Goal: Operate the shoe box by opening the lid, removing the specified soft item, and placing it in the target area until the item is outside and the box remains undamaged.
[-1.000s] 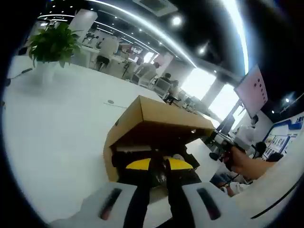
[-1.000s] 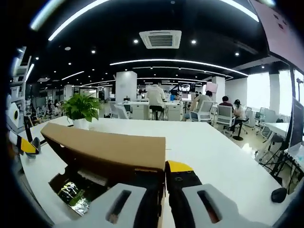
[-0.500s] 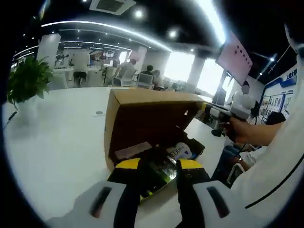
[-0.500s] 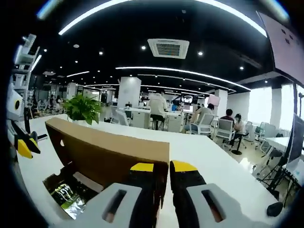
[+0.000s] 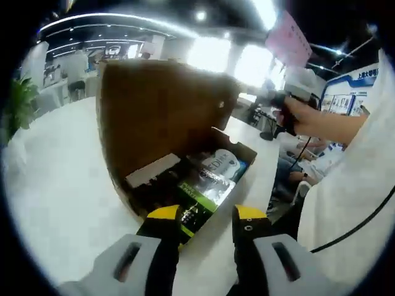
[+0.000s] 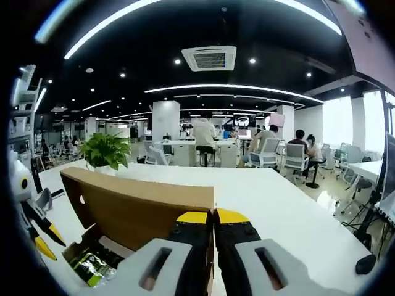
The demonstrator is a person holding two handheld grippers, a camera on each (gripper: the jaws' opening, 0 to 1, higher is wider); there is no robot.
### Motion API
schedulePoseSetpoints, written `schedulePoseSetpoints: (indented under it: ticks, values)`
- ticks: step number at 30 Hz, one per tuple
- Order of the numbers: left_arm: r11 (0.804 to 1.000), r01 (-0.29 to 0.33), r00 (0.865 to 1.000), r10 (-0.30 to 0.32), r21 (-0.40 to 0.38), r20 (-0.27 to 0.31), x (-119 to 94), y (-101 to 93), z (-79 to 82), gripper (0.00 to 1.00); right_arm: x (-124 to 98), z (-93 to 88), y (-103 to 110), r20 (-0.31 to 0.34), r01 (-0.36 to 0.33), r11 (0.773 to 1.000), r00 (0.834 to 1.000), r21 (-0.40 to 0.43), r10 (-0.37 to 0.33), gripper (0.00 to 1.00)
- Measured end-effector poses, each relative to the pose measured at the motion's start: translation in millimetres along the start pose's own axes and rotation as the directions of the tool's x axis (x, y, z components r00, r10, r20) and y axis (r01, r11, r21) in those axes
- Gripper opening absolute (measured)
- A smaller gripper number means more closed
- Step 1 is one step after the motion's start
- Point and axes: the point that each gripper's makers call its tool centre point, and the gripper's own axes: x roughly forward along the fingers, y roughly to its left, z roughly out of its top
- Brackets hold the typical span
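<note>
Right gripper [image 6: 213, 219]: jaws closed on the raised lid [image 6: 142, 206] edge.
Left gripper [image 5: 207, 216]: jaws apart, holding nothing, just before the shoe box [image 5: 244, 154].
Soft item [image 5: 207, 182]: shiny packet inside the box.
Box: on the white table [image 5: 55, 185].

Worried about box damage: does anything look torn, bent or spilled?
Nothing stands out. The shoe box lid stands raised and uncreased, the right gripper is shut on its edge, and the packets lie inside.
</note>
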Motion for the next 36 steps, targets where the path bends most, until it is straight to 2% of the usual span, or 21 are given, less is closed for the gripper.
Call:
schedulePoseSetpoints:
  ticks: [4,6,7,9,11,12,15,18,20,22,24,26,29,32,33,36]
  values:
    - [1.0,0.019,1.0,-0.019,0.004,-0.014,7,-4.6,-3.5,0.34,2,0.8,0,-0.02,-0.01,1.0,1.0,-0.011,0.01,0.0]
    - [0.996,0.006,0.999,-0.001,0.084,-0.054,9,-1.2,-8.7,0.34,2,0.7,0,-0.03,-0.014,1.0,0.999,-0.01,0.013,0.0]
    - [0.995,0.01,0.998,-0.003,0.099,-0.068,11,-1.2,-10.7,0.33,2,-0.1,0,-0.038,-0.015,1.0,0.999,0.008,0.016,0.0]
    - [0.994,0.021,0.996,-0.011,0.104,-0.089,15,-1.2,-15.5,0.31,2,0.2,0,-0.056,-0.024,1.0,0.998,-0.008,0.023,0.0]
    - [0.998,0.032,0.992,-0.025,0.051,-0.123,18,0.4,-22.6,0.3,3,0.4,-1,-0.066,-0.033,0.999,0.997,-0.002,0.032,0.0]
    - [0.998,0.033,0.992,-0.026,0.056,-0.125,21,2.6,-24.3,0.3,2,-1.6,-1,-0.086,-0.041,0.999,0.995,0.015,0.043,0.01]
    - [0.991,0.04,0.988,-0.021,0.126,-0.151,21,3.5,-28.3,0.29,2,-0.8,-1,-0.085,-0.047,0.998,0.995,0.052,0.052,0.01]
    - [0.994,0.046,0.983,-0.027,0.103,-0.18,23,3.2,-32.2,0.28,0,-1.6,0,-0.049,-0.041,0.999,0.998,-0.006,0.041,0.0]
    - [0.993,0.05,0.985,-0.031,0.108,-0.169,23,3.5,-30.7,0.25,-3,-3.2,1,-0.047,-0.036,0.999,0.998,-0.018,0.035,0.0]
    - [0.991,0.034,0.984,-0.01,0.131,-0.175,24,7.2,-30.7,0.22,-3,-3.0,1,-0.046,-0.033,0.998,0.998,-0.047,0.031,0.0]
    - [0.983,0.054,0.98,-0.019,0.175,-0.198,26,5.0,-33.7,0.22,-2,-2.7,1,-0.048,-0.033,0.998,0.998,-0.057,0.031,0.0]
    - [0.97,0.063,0.972,-0.006,0.235,-0.235,27,4.3,-38.1,0.2,-1,-2.2,1,-0.064,-0.035,0.997,0.997,-0.065,0.031,0.0]
    - [0.967,0.051,0.967,0.015,0.248,-0.256,29,5.6,-41.1,0.12,0,-2.7,0,-0.096,-0.052,0.996,0.994,-0.077,0.044,0.01]
    - [0.96,0.05,0.967,0.023,0.276,-0.254,29,8.6,-40.6,0.09,1,-16.6,2,-0.203,-0.093,0.993,0.976,-0.077,0.076,0.01]
    - [0.958,0.05,0.964,0.028,0.281,-0.266,29,9.0,-41.7,0.09,2,-12.4,1,-0.178,-0.092,0.993,0.981,-0.077,0.077,0.01]
    - [0.953,0.05,0.963,0.033,0.299,-0.267,30,9.5,-42.4,0.09,1,-12.1,1,-0.18,-0.107,0.992,0.979,-0.059,0.095,0.01]
